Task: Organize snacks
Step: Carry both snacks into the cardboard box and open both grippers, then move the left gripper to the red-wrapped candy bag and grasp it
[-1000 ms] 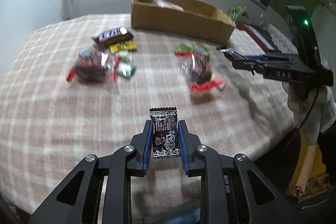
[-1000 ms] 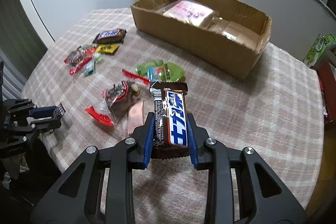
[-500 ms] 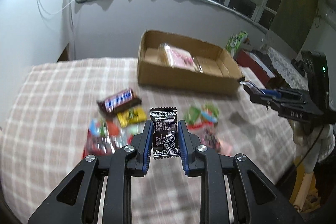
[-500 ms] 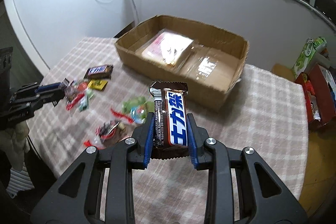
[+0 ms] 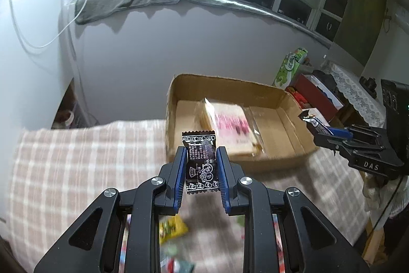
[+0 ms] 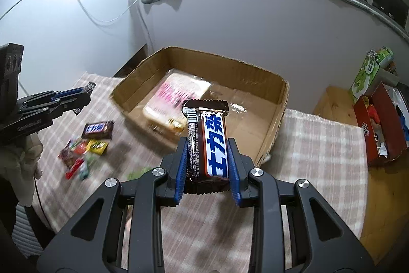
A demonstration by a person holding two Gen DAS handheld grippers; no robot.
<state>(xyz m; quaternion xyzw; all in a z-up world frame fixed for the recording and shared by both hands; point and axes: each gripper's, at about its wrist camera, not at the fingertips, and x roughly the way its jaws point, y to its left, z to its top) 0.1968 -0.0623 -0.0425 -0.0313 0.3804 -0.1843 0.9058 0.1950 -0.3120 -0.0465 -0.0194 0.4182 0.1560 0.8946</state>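
— Black wrapper, white print: that's the small candy packet (image 5: 201,162) the left tool (image 5: 200,172) has pinched between its blue-lined fingers (image 5: 180,174), upright, held above the checked cloth on the surface (image 5: 76,170).

— And the other hand?

— The right tool (image 6: 207,168) is clamped on a brown chocolate bar (image 6: 208,142) with a blue-and-white label, standing on end between the pads (image 6: 234,170). Its top edge lines up with the near wall of the cardboard box (image 6: 278,104).

— Where's that box?

— At the far side of the surface, against the grey wall, open on top. Inside lies a flat clear-wrapped pack with pink print (image 6: 176,94), toward the left end; the rest of the bottom shows bare cardboard with a shiny patch.

— Anything left on the cloth?

— Yes, a loose cluster to the left in the right wrist view: another brown chocolate bar with a blue label (image 6: 98,129), a yellow packet (image 6: 97,146) just beside it, and a jumble of red and green wrappers (image 6: 75,163) too blurred to name. In the left wrist view a yellow packet and some smeared wrappers show under the tool's frame.

— Both tools are up off the surface?

— Both look raised, pointing toward the box, the left one nearer its left end. Off to the right stand a red box (image 6: 378,119) of odds and ends and a green carton (image 6: 368,71).
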